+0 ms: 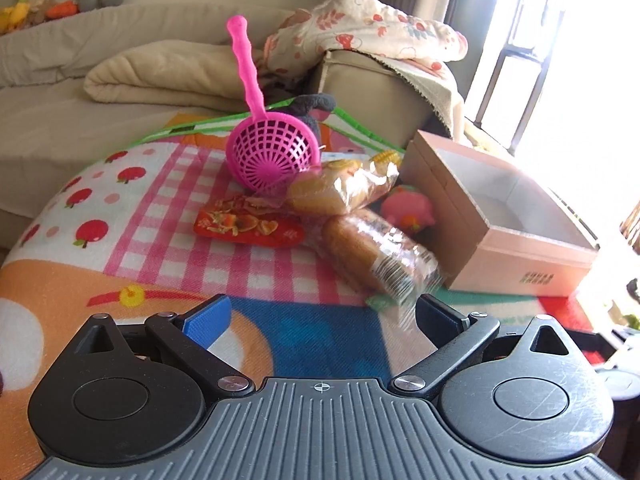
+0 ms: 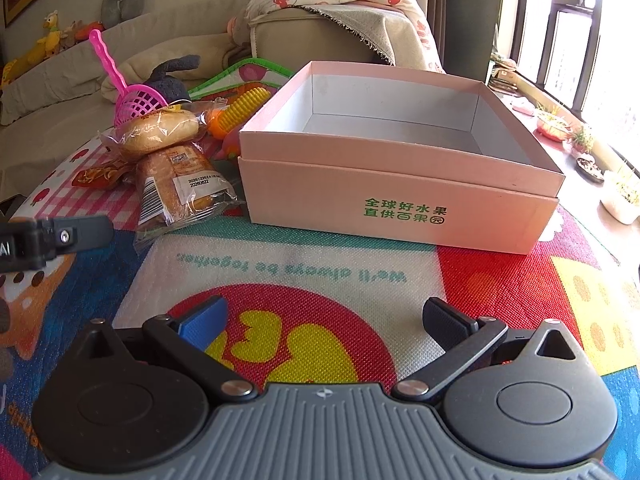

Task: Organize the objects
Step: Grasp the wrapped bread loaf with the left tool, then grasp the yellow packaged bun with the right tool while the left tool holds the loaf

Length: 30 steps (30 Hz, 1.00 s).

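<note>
An open pink cardboard box (image 2: 400,200) stands on the colourful play mat, empty inside; it also shows in the left wrist view (image 1: 520,256). Left of it lies a pile: two wrapped bread packs (image 1: 376,252) (image 1: 340,188), a red snack packet (image 1: 248,226), a pink plastic scoop (image 1: 272,152), a pink toy (image 1: 408,208) and a yellow corn toy (image 2: 246,106). My left gripper (image 1: 322,316) is open, just short of the nearer bread pack (image 2: 176,188). My right gripper (image 2: 324,320) is open and empty in front of the box.
A beige sofa (image 1: 60,128) with a folded cream blanket (image 1: 160,76) and a floral quilt (image 1: 360,28) lies behind the mat. A grey plush (image 2: 172,72) sits behind the scoop. Small plant pots (image 2: 624,196) line the window sill on the right.
</note>
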Each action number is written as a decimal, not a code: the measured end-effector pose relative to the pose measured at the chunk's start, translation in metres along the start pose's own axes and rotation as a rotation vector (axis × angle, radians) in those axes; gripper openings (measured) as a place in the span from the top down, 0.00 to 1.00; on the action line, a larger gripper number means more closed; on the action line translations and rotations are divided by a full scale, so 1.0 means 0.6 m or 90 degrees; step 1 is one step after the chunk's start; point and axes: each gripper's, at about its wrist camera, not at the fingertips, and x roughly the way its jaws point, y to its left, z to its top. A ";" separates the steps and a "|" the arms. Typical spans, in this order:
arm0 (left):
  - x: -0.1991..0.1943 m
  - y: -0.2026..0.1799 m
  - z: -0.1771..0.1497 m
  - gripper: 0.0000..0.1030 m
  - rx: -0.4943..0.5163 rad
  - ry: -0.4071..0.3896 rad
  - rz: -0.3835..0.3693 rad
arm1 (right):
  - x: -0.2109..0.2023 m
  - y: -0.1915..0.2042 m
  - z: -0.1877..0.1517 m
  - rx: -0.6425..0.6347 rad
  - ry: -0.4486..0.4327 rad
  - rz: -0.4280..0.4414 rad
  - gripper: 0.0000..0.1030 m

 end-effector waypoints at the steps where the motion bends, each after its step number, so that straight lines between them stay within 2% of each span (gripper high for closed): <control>1: 0.006 -0.004 0.014 0.01 -0.016 0.008 -0.013 | 0.000 0.000 0.000 -0.001 0.001 0.000 0.00; 3: 0.031 -0.020 0.038 0.01 -0.024 0.029 -0.010 | 0.000 0.001 0.001 -0.002 0.002 0.001 0.00; 6: 0.088 -0.046 0.056 0.01 0.009 0.061 0.035 | 0.000 0.001 0.001 -0.003 0.002 0.004 0.00; 8: 0.117 -0.047 0.059 0.00 -0.012 0.080 0.046 | 0.001 0.001 0.002 -0.003 0.003 0.005 0.00; 15: 0.145 -0.056 0.061 0.02 -0.002 0.058 0.063 | -0.002 0.005 -0.001 -0.006 0.000 0.004 0.00; 16: 0.144 -0.056 0.059 0.05 0.006 0.054 0.061 | -0.003 0.006 -0.002 -0.007 -0.001 0.003 0.00; 17: 0.139 -0.054 0.057 0.08 0.011 0.050 0.051 | -0.004 0.006 -0.003 -0.006 -0.003 0.002 0.00; 18: 0.133 -0.050 0.056 0.20 0.014 0.047 0.032 | -0.005 0.006 -0.004 -0.006 -0.004 0.003 0.00; 19: 0.125 -0.045 0.054 0.24 0.013 0.044 0.012 | -0.005 0.006 -0.004 -0.006 -0.004 0.003 0.00; 21: 0.098 -0.027 0.041 0.26 0.011 0.053 -0.024 | -0.004 0.006 -0.003 -0.008 -0.003 0.003 0.00; 24: 0.035 0.009 0.007 0.28 0.037 0.040 -0.068 | -0.008 0.009 -0.001 -0.014 -0.002 0.003 0.00; 27: -0.033 0.058 -0.021 0.28 0.062 0.023 -0.079 | -0.013 0.026 0.005 -0.037 -0.007 0.025 0.00; 30: -0.080 0.111 -0.031 0.28 0.046 0.008 -0.068 | -0.023 0.072 0.026 -0.069 -0.034 0.073 0.00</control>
